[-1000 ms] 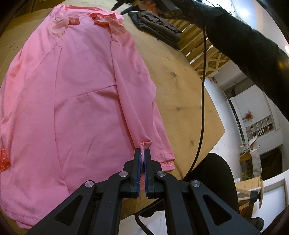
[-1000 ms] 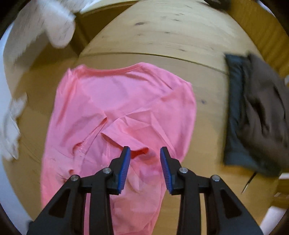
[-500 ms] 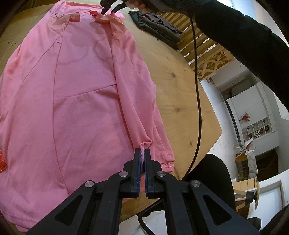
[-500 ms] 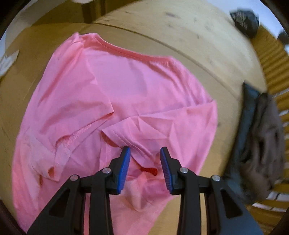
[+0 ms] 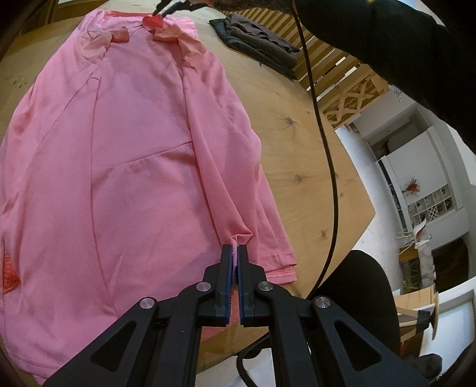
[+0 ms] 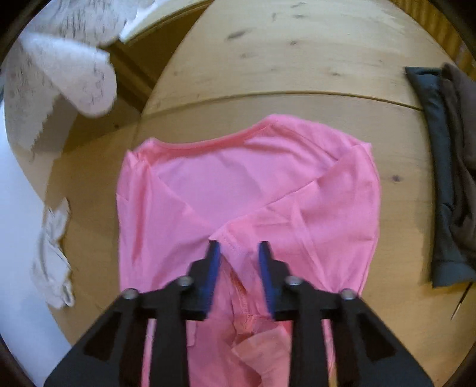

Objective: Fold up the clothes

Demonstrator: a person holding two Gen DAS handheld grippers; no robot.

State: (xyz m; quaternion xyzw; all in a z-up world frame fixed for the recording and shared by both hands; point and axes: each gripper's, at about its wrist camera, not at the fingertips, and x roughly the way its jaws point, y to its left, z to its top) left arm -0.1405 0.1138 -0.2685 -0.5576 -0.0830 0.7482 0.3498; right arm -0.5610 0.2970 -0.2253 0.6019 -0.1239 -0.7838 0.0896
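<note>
A pink shirt (image 5: 142, 166) lies spread on the round wooden table (image 5: 297, 143), its sleeves folded in over the body. My left gripper (image 5: 235, 247) is shut on a pinched fold of the shirt close to the hem corner. The right gripper (image 6: 238, 247) hovers over the neckline end (image 6: 238, 135), and its tips (image 5: 166, 4) show at the top of the left wrist view. Its jaws are opening. The folded-in sleeve's hem (image 6: 235, 256) lies between the blue pads (image 6: 212, 268), which stand apart from it.
Folded dark clothes (image 6: 446, 178) lie at the table's right side, seen also as a dark pile (image 5: 258, 38). White cloths (image 6: 53, 253) lie at the left edge. A black cable (image 5: 327, 148) hangs over the table beside a person's dark sleeve (image 5: 386, 38).
The right gripper has swung and rolled over the neckline end, so the collar now sits straight ahead of it. The left gripper has stayed put, still clamped on the fold.
</note>
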